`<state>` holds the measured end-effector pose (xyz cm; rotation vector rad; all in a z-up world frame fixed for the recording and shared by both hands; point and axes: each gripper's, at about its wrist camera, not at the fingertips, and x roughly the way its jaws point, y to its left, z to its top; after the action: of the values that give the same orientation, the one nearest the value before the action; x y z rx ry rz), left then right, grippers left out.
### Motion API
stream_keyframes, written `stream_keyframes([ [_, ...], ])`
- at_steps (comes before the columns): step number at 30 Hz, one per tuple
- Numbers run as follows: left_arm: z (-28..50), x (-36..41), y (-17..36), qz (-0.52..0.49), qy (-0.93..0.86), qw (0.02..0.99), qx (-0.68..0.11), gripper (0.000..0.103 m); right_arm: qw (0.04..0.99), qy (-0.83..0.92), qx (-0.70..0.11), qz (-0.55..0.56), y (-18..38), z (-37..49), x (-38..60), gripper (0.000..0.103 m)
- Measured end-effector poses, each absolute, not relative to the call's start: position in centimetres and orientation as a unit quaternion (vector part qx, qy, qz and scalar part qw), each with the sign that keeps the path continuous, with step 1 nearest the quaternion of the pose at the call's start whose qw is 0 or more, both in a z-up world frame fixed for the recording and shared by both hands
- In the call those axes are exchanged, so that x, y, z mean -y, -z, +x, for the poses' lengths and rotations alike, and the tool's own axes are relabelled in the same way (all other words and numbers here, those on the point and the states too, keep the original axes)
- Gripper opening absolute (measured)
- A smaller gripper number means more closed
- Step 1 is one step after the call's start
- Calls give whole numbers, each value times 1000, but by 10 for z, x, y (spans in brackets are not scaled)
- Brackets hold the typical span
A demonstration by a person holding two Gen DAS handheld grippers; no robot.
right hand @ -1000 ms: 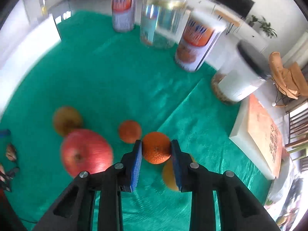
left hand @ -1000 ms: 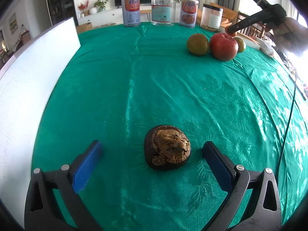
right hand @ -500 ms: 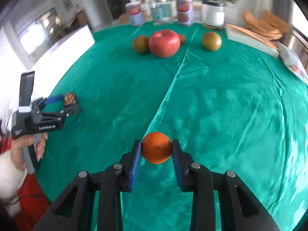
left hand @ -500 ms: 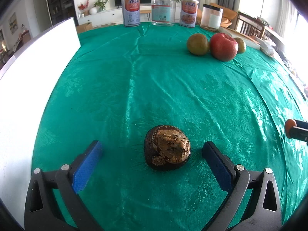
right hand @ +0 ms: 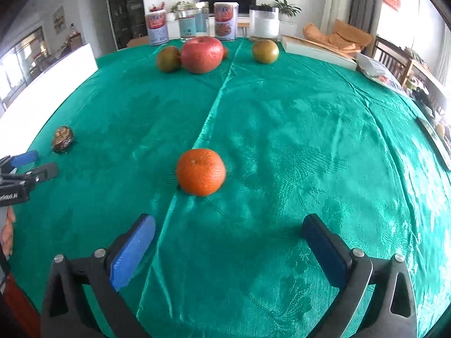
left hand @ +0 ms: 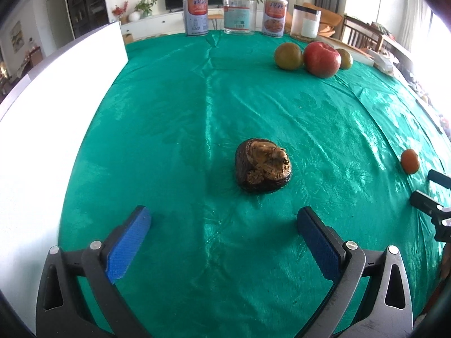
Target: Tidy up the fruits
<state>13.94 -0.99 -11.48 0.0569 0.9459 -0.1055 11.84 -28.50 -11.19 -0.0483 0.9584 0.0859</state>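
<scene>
Left wrist view: the left gripper (left hand: 224,238) is spread wide, short of the dark brown wrinkled fruit (left hand: 263,169) on the green-clothed surface (left hand: 169,112). The right gripper (right hand: 228,243) is likewise spread, the round orange tangerine (right hand: 200,171) resting free ahead of it.

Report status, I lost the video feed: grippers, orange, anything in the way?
Both grippers, left and right, open, empty. Orange on the cloth ahead of right. Dark fruit ahead of left. Nothing blocking.
</scene>
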Motion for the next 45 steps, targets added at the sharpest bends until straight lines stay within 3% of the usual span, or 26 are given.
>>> stream_keyframes([
  [26, 140, 9, 115, 25, 49, 889, -455, 103, 887, -41, -459, -24, 122, 121, 283, 103],
  [31, 146, 1, 103, 7, 139, 865, -481, 101, 865, -82, -494, -23, 119, 126, 288, 103],
  [37, 159, 9, 82, 30, 150, 873, -463, 101, 850, -137, -508, 12, 97, 133, 294, 96],
  [40, 167, 32, 87, 66, 159, 866, -469, 100, 841, -145, -521, 4, 100, 146, 288, 78],
  [41, 170, 39, 90, 81, 156, 865, -470, 98, 839, -143, -525, 2, 102, 149, 286, 72],
  [42, 171, 44, 92, 90, 152, 864, -471, 89, 840, -143, -524, 1, 103, 151, 284, 68],
  [45, 175, 45, 99, 84, 139, 859, -485, 75, 844, -149, -516, -8, 104, 156, 272, 62],
])
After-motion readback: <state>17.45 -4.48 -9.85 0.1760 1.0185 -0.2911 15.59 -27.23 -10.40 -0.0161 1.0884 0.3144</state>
